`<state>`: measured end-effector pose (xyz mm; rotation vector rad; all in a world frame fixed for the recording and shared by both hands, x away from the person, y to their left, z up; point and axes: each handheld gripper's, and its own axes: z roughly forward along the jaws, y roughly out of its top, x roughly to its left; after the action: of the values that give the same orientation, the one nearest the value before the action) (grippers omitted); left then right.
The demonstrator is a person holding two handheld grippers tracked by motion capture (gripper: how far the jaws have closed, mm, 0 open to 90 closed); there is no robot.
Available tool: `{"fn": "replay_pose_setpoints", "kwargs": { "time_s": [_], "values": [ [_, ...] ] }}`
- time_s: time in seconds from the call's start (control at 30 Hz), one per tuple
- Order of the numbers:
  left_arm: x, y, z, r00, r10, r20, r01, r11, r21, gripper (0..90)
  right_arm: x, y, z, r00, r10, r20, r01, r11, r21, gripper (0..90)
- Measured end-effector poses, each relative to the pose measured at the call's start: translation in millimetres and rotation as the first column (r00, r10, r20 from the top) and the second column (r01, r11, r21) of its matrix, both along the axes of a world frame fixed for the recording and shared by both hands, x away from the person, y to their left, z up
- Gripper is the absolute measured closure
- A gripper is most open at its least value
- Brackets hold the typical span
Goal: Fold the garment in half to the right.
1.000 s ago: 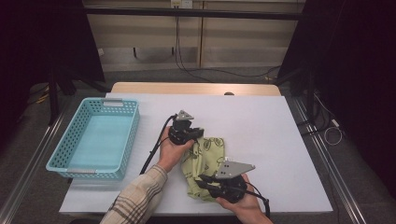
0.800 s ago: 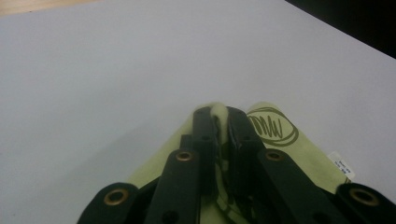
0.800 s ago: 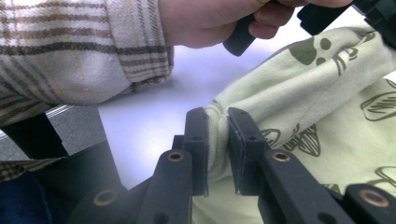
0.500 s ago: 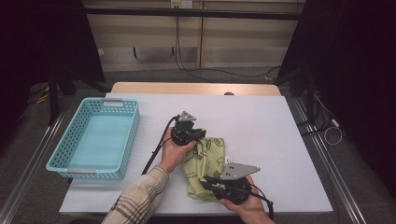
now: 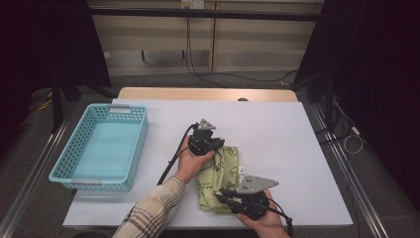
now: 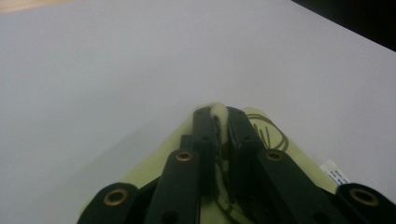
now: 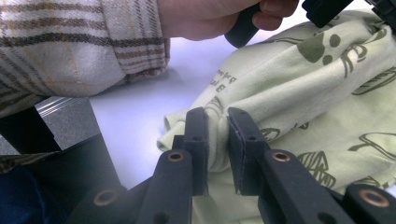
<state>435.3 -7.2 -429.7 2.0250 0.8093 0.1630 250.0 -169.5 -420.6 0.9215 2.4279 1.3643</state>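
A pale green printed cloth lies crumpled on the white table, a little right of the middle. My left gripper is at the cloth's far edge and is shut on a fold of the green cloth. My right gripper is at the cloth's near edge, its jaws pinching a ridge of the fabric. In the right gripper view the cloth spreads to the right, and the other hand with its plaid sleeve is above it.
A turquoise plastic basket stands on the table's left side, with nothing in it. A white tag sticks out of the cloth. The table's near edge lies just below my right hand. Cables hang behind the table.
My right gripper has shifted slightly toward the near edge with the cloth's near end. The left gripper has stayed put.
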Motion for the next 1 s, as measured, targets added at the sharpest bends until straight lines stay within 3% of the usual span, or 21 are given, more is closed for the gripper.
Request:
{"fn": "replay_pose_setpoints", "kwargs": {
  "time_s": [0.57,0.87,1.0],
  "values": [
    [3.5,-10.7,-5.4,0.9998,-0.012,-0.016,0.013,0.9997,0.023,83.8,-3.0,-7.8,-6.1,0.9992,-0.04,0.002,0.04,0.999,-0.007,78.4],
    [6.7,-19.9,-2.7,0.9983,-0.057,0.008,0.056,0.9949,0.084,83.7,-5.3,-15.6,-6.6,0.9982,-0.059,-0.012,0.059,0.998,-0.018,78.7],
    [5.9,-24.5,-3.8,0.9982,-0.059,0.0,0.059,0.9944,0.088,83.7,-6.2,-17.9,-7.5,0.9981,-0.059,-0.014,0.059,0.998,-0.027,79.1]
  ]
}}
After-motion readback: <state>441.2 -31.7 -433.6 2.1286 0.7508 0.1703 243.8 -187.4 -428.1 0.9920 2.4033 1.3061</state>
